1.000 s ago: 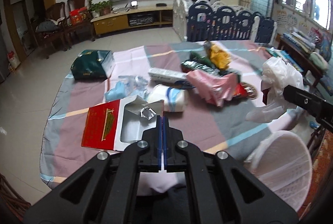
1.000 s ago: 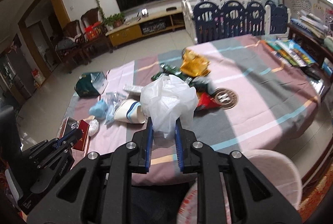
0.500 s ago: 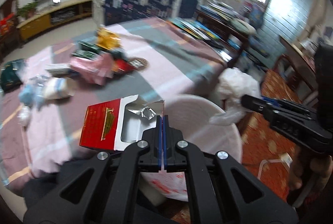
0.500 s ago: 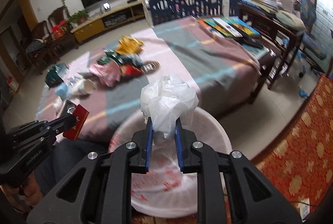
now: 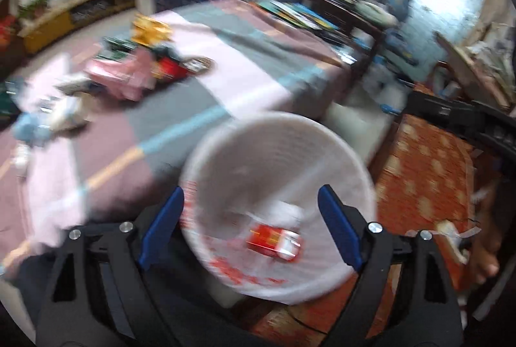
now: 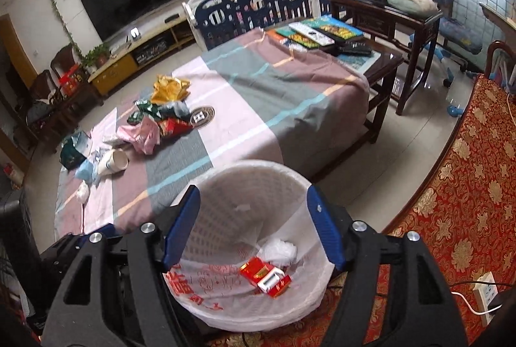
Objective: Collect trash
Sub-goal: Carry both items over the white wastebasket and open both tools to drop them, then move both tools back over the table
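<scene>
Both grippers hang over a white lined waste basket [image 5: 280,118] [image 6: 251,163] beside the table. My left gripper [image 5: 251,189] has its jaws opening wide with nothing between them. A red and white box [image 5: 274,242] [image 6: 266,277] lies at the basket's bottom. My right gripper [image 6: 252,188] is also opening and holds nothing. A crumpled white plastic bag [image 6: 279,250] rests in the basket next to the box. On the cloth-covered table [image 6: 274,95] lie a pink wrapper [image 6: 142,134], a yellow wrapper [image 6: 169,89], a paper cup [image 6: 113,161] and a green bag [image 6: 72,150].
A red patterned rug [image 6: 467,185] lies to the right of the basket, with a power strip [image 6: 483,289] on it. Behind the table stand a dark wooden desk with books [image 6: 371,11] and a blue and white playpen fence [image 6: 258,5].
Both grippers swung from over the table to above the basket and opened. The red box left the left gripper and the white bag left the right gripper; both now lie in the basket.
</scene>
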A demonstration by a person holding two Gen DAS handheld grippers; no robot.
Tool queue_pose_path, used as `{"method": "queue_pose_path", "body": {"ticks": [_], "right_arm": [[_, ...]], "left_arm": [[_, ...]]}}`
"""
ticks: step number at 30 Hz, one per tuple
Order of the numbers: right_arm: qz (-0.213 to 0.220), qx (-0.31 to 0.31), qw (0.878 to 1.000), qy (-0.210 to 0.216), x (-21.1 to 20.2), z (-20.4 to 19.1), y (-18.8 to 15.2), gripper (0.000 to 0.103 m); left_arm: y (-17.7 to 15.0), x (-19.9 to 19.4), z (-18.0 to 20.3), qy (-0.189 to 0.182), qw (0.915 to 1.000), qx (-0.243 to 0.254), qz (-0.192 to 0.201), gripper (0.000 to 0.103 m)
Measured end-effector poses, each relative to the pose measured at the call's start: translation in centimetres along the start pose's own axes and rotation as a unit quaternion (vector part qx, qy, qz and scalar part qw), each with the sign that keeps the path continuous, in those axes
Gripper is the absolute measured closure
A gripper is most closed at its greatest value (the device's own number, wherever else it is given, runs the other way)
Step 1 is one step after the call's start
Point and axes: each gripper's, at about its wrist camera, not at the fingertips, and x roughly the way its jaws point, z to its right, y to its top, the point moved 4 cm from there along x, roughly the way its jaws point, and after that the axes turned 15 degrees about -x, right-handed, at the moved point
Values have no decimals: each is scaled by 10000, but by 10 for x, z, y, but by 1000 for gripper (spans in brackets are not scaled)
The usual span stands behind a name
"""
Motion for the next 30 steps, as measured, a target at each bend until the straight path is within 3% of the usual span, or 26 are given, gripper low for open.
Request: {"method": "queue_pose_path", "body": {"ticks": [3, 6, 11, 16, 18, 22, 30], "right_arm": [[206, -222, 9995, -105, -4, -13, 7, 30], [254, -544, 9982, -29, -3, -31, 14, 25], [703, -625, 9956, 25, -11, -61, 28, 7], [988, -838, 9908, -388, -17, -86, 38, 4], [946, -914, 9906, -361, -14, -95, 41, 4], [744, -918, 9930, 92, -5, -112, 39, 4], [394, -1080, 9925, 416, 12, -140, 36, 4]], "left_arm": [[11, -13, -25, 917, 9938, -102, 618, 12], [24, -26, -56, 1333, 9860, -363, 938, 9], [36, -48, -108, 1618, 9744, -938, 1248, 6], [41, -65, -152, 1794, 9624, -1486, 1400, 6], [42, -72, -168, 1804, 9578, -1706, 1446, 6], [43, -77, -194, 1865, 9506, -1998, 1472, 6], [39, -77, -236, 2090, 9356, -2473, 1410, 6]]}}
